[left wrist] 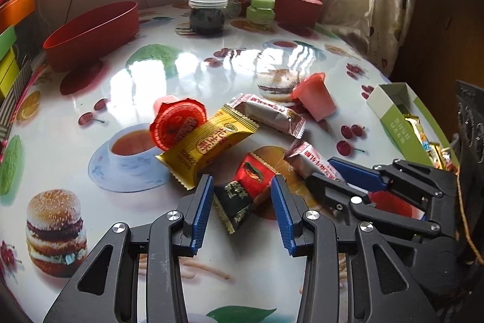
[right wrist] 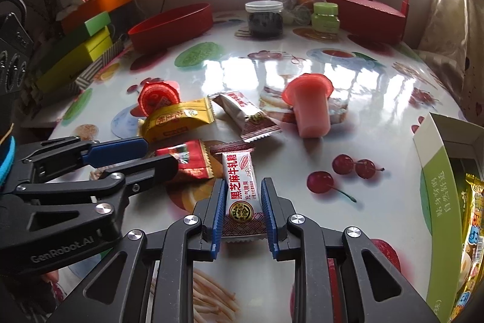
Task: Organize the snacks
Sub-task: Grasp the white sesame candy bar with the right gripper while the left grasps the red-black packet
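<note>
snacks lay heaped toward the near edge of the table (left wrist: 193, 71), and i had both claws down among them. my right gripper (right wrist: 243, 203) was pinched narrow on the white nougat bar (right wrist: 240, 186), its pads pressing the long sides, likely so the slippery wrapper would not slide out. my left gripper (left wrist: 240, 203) stood half wide around the red-and-black packet (left wrist: 242, 189), pads just beside it and not pressing, which i took as lining up a grasp. beyond lay the yellow packet (left wrist: 208, 141), a jelly cup (left wrist: 177, 123) on its side, and a pink cup (left wrist: 317, 99) upside down. at the right edge sat the green box (right wrist: 438, 196), probably where they belonged; only the right view showed wrappers already inside. far back stood the red bowl (left wrist: 93, 32).
</note>
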Demonstrator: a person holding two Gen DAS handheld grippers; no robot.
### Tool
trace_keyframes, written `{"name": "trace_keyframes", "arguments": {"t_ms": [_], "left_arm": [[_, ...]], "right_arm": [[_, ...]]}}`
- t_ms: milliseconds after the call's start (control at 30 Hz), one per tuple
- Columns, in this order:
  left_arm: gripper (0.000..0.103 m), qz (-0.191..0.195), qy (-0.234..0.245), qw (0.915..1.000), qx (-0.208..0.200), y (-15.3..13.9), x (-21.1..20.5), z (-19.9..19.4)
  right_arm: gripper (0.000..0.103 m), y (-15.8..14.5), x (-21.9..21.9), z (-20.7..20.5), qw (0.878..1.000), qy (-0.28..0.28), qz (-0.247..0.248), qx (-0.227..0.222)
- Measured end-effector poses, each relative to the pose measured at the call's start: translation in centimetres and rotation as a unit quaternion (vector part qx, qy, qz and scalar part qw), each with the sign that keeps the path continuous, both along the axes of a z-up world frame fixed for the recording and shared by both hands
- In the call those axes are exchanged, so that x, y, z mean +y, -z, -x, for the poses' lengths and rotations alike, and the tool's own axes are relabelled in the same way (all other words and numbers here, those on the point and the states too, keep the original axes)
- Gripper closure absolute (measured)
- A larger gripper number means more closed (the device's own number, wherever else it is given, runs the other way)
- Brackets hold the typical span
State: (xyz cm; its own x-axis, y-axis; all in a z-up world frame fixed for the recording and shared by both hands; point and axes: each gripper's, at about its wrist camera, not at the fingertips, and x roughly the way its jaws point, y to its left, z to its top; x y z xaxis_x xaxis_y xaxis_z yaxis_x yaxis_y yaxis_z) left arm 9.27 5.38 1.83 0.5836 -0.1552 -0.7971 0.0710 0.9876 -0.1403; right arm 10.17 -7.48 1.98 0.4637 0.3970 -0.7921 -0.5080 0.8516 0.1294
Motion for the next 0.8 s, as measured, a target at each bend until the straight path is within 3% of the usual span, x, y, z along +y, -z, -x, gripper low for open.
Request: {"name": "trace_keyframes", "arguments": {"t_ms": [233,600,800], "left_arm": [[0.062,-0.022,0.015,0.9996,-0.001,0.2,-0.7,-0.4],[0.062,-0.006,0.052,0.9985,0.012,0.2,-1.7,1.3],[0.062,-0.032,0.059,0.9977,0.007,0.1,-2.1,0.7]], "right_arm": [[0.08,-0.1,-1.1,0.2,1.0,0.014,0.0,0.001],[0.08,-0.1,-2.5,0.4,1.0,0.031,-0.005,0.001],[0.08,-0.1,-2.7,0.6,0.999,0.033,-0.005,0.001]]}}
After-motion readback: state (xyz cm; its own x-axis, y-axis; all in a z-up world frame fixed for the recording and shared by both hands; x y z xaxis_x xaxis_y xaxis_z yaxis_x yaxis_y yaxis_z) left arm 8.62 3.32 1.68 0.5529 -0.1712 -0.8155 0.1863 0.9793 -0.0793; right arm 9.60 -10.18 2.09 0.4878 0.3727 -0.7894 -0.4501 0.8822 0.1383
